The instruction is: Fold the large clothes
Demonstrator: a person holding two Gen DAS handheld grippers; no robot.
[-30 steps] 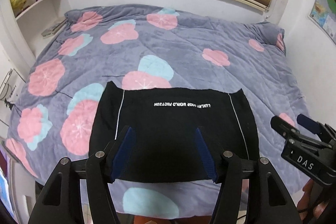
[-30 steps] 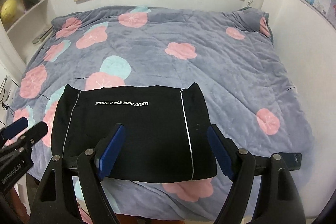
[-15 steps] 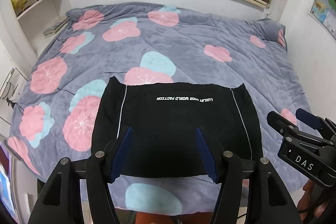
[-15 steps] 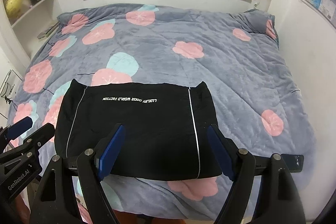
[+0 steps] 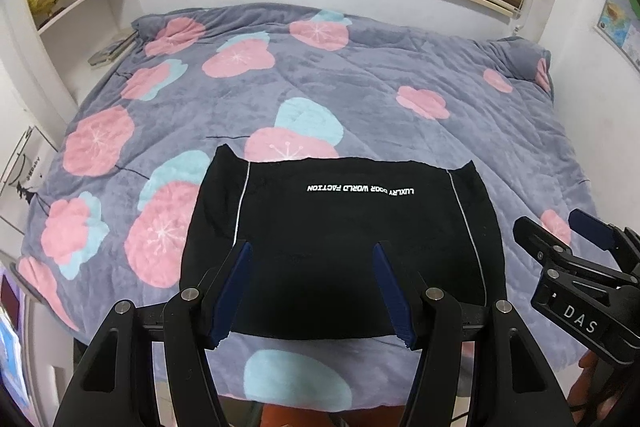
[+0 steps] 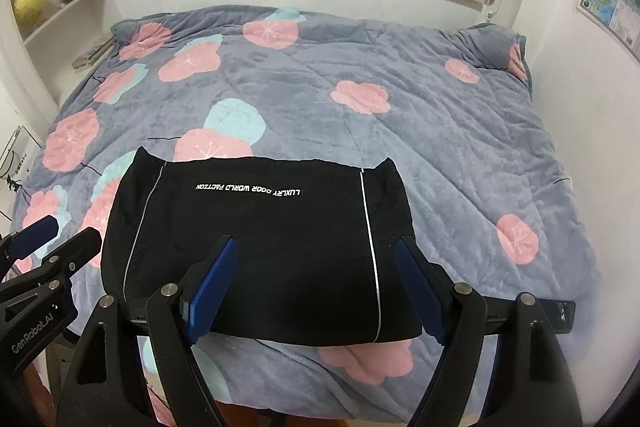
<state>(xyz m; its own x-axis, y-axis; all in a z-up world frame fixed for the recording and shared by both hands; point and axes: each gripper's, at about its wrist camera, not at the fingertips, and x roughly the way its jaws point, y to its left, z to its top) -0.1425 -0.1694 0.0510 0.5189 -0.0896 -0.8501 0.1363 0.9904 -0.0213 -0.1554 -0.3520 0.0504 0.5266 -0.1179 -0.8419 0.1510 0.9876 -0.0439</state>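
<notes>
1. A black garment is seen lying flat on the bed, near its front edge, already folded into a compact rectangle with white lettering facing up.
2. The left claw is held spread apart and empty above the garment's near edge.
3. The right claw is likewise held spread apart and empty, over the near right part.
4. Both claws are judged to be raised clear so the fold can be checked or the next grip chosen.
5. No cloth is touched.
</notes>
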